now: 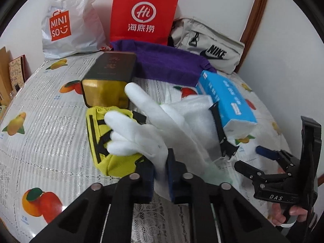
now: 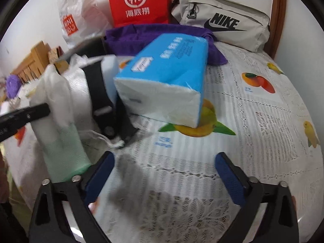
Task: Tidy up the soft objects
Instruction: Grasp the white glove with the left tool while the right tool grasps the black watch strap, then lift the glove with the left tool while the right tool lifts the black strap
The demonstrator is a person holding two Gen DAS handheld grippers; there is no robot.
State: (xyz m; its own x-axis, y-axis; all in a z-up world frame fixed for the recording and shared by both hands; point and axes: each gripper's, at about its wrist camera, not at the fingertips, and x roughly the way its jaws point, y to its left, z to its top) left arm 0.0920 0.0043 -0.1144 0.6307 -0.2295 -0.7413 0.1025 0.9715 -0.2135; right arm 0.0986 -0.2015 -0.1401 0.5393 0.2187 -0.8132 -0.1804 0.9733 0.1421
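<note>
- Now the white glove (image 1: 141, 133) sits pinched at its cuff between the pads of the left gripper (image 1: 160, 179), its fingers pointing up and away over the table.
- Under the glove's fingers lies a yellow pouch with black stripes (image 1: 113, 158), just before a gold tin (image 1: 107, 81).
- Right gripper (image 2: 164, 178) stands wide apart with nothing between its pads, above the fruit-print tablecloth (image 2: 253, 121); the blue tissue pack (image 2: 168, 81) lies ahead.
- Behind: a purple cloth (image 1: 168, 62), a red paper bag (image 1: 143, 14), a Miniso bag (image 1: 68, 20) and a Nike pouch (image 1: 210, 46); their contents cannot be seen.
</note>
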